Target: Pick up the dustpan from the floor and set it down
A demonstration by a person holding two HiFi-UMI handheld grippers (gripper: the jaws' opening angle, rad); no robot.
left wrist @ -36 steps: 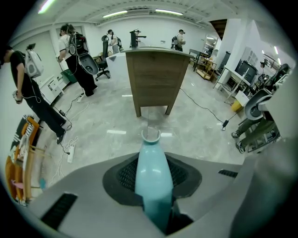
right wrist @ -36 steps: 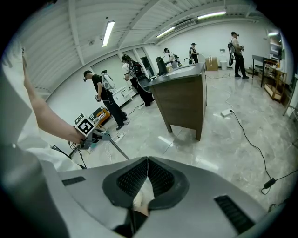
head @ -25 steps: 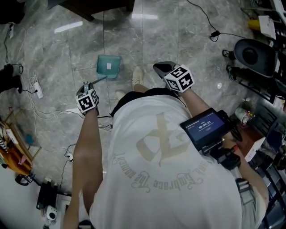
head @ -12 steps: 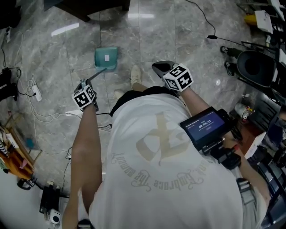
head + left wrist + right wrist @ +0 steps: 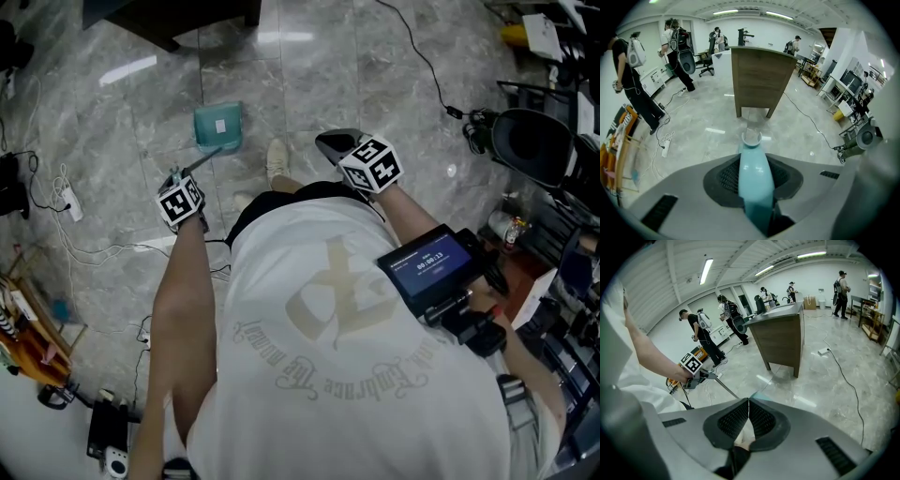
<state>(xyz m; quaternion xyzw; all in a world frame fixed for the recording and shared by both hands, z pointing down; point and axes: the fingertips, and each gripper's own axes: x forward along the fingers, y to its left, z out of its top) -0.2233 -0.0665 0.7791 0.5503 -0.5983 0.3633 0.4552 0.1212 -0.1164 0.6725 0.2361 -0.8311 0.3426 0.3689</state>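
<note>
The teal dustpan [image 5: 217,127] sits low over the grey marble floor ahead of the person's feet; whether it touches the floor I cannot tell. Its long handle [image 5: 202,159] slants back to my left gripper [image 5: 175,176], which is shut on it. In the left gripper view the teal handle [image 5: 752,173] runs out between the pads, ending in a hanging ring [image 5: 751,137]. My right gripper [image 5: 337,142] hangs at the right, over the person's leg, shut with nothing in it; its pads meet in the right gripper view [image 5: 748,411].
A wooden desk [image 5: 759,77] stands beyond the dustpan. Cables [image 5: 422,66] and a power strip [image 5: 66,197] lie on the floor. A black office chair [image 5: 530,145] and cluttered shelves stand at the right. The person's shoe [image 5: 277,159] is beside the pan. Other people [image 5: 628,79] stand far off.
My left gripper has sunk a little with the dustpan handle in it. The right gripper has stayed in place.
</note>
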